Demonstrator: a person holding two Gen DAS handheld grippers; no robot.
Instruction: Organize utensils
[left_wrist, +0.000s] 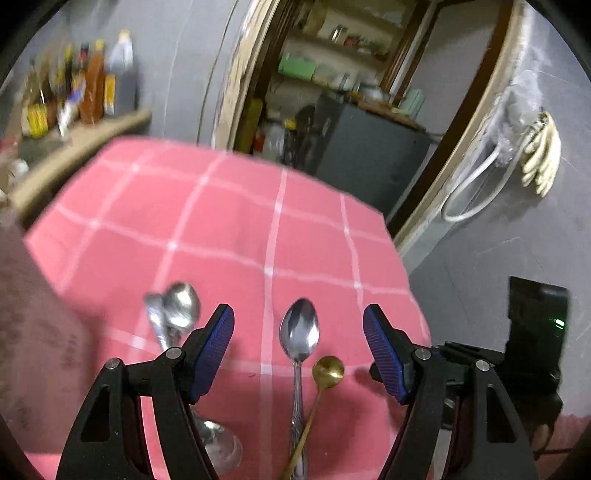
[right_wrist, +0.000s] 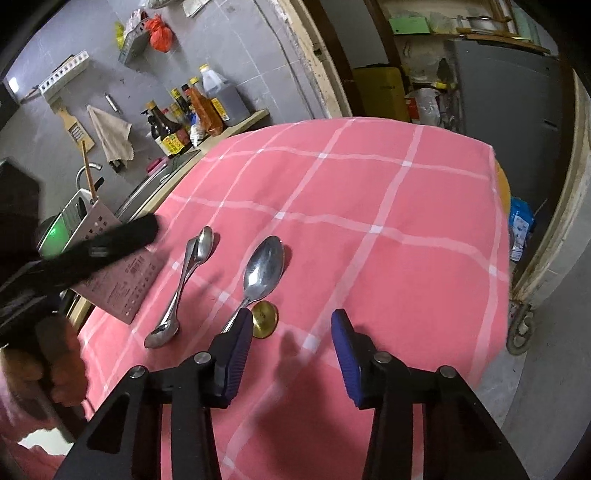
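Left gripper (left_wrist: 298, 349) hangs released over a pink checked cloth (left_wrist: 221, 229), jaws straddling a steel spoon (left_wrist: 299, 332) and a gold spoon (left_wrist: 328, 369) lying against it. Right gripper (right_wrist: 291, 345) also grasps nothing. Best centre on one handle so the pads close on that spoon alone.

Grey tiled wall (right_wrist: 236, 44), bottle shelf (right_wrist: 240, 123) (cluttered), wooden doorframe (right_wrist: 317, 55)

A lived-in home kitchen: sauce and oil bottles (right_wrist: 192, 110) line a counter by grey tiled wall at far left, a rag (right_wrist: 110, 134) hangs nearby, and a pantry doorway (left_wrist: 332, 74) shows cluttered shelves beyond the pink checked tablecloth (right_wrist: 351, 206)
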